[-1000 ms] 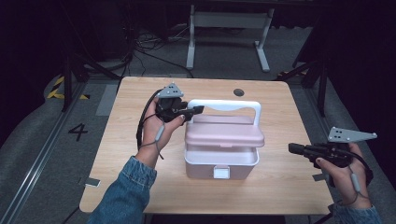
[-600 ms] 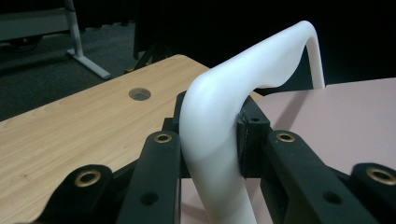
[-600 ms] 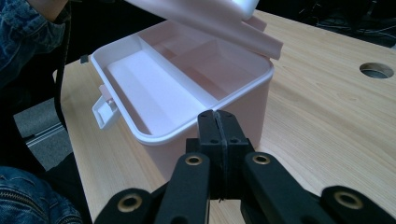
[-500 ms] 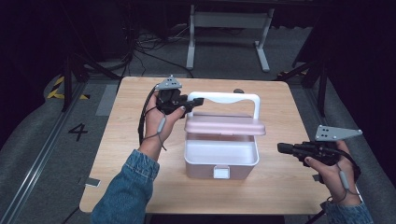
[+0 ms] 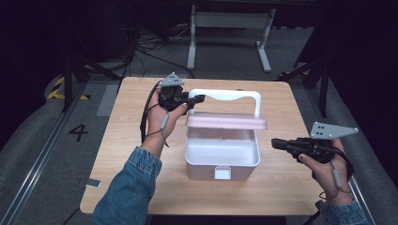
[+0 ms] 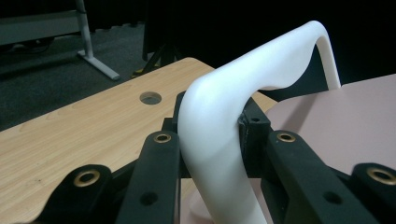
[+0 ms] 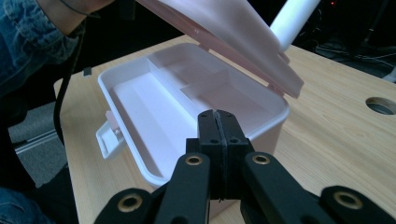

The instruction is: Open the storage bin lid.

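The pink box [image 5: 222, 159] is sitting mid-table, and its lid [image 5: 226, 123] is now swinging well up, where a second ago it lay nearly closed; the opening seems almost done. The left gripper [image 5: 193, 99], at the box's 11 o'clock, is clamping the white handle [image 5: 225, 95] and lifting it back. The right gripper [image 5: 277, 143], jaws pressed together on nothing, is waiting at 3 o'clock near the table [image 5: 126, 140] edge. Bare wood is lying open at 9 and 6 o'clock.
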Demonstrator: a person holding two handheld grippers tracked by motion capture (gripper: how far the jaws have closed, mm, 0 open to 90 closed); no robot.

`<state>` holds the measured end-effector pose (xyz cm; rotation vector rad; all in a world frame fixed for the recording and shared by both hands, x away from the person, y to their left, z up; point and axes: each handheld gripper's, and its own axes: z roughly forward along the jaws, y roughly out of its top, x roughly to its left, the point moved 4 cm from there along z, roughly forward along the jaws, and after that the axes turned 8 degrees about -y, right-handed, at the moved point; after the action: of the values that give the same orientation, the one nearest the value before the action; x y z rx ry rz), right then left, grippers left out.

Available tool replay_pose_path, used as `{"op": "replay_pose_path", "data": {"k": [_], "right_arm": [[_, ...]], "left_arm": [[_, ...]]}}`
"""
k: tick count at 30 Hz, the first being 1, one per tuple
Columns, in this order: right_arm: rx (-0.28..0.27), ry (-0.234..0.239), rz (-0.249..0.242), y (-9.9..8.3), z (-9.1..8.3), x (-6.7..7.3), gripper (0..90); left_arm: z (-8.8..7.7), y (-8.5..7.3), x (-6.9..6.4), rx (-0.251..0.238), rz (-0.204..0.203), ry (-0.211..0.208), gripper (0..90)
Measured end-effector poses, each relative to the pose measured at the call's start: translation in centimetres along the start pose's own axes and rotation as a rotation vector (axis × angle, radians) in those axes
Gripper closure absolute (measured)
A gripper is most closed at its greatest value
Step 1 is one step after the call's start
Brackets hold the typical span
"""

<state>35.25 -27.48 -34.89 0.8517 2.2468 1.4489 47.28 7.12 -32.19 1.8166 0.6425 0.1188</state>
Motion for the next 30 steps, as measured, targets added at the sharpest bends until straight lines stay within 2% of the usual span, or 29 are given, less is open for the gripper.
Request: {"op": "replay_pose_path", "data": {"k": [10, 16, 20, 21, 23, 26, 28, 30], "right_arm": [[-0.059, 0.040, 0.039, 1.2, 2.6, 0.5, 90.0], [-0.120, 0.031, 0.075, 2.1, 3.2, 0.4, 90.0], [-0.130, 0.020, 0.078, 2.3, 3.4, 0.4, 90.0], [-0.131, 0.018, 0.078, 2.3, 3.4, 0.5, 90.0], [-0.134, 0.015, 0.077, 2.3, 3.4, 0.5, 90.0], [-0.139, 0.008, 0.086, 2.3, 3.4, 0.3, 90.0], [-0.140, 0.008, 0.090, 2.3, 3.3, 0.3, 90.0], [-0.142, 0.007, 0.088, 2.3, 3.3, 0.3, 90.0]], "left_arm": [[-0.1, 0.0, 0.0, -0.001, -0.002, -0.001, 74.2], [-0.2, -0.1, -0.2, 0.003, 0.010, -0.003, 74.0], [-0.2, -0.1, -0.2, -0.003, 0.007, -0.019, 73.6], [-0.2, -0.1, -0.3, 0.002, 0.011, -0.025, 71.8], [-0.1, -0.1, -0.5, 0.008, 0.012, -0.038, 59.6], [-0.6, 0.2, -0.5, -0.034, 0.044, -0.014, 38.5], [-1.3, 0.5, -0.4, -0.066, 0.048, -0.010, 33.5], [-1.8, 0.7, -0.4, -0.076, 0.056, 0.001, 29.8]]}}
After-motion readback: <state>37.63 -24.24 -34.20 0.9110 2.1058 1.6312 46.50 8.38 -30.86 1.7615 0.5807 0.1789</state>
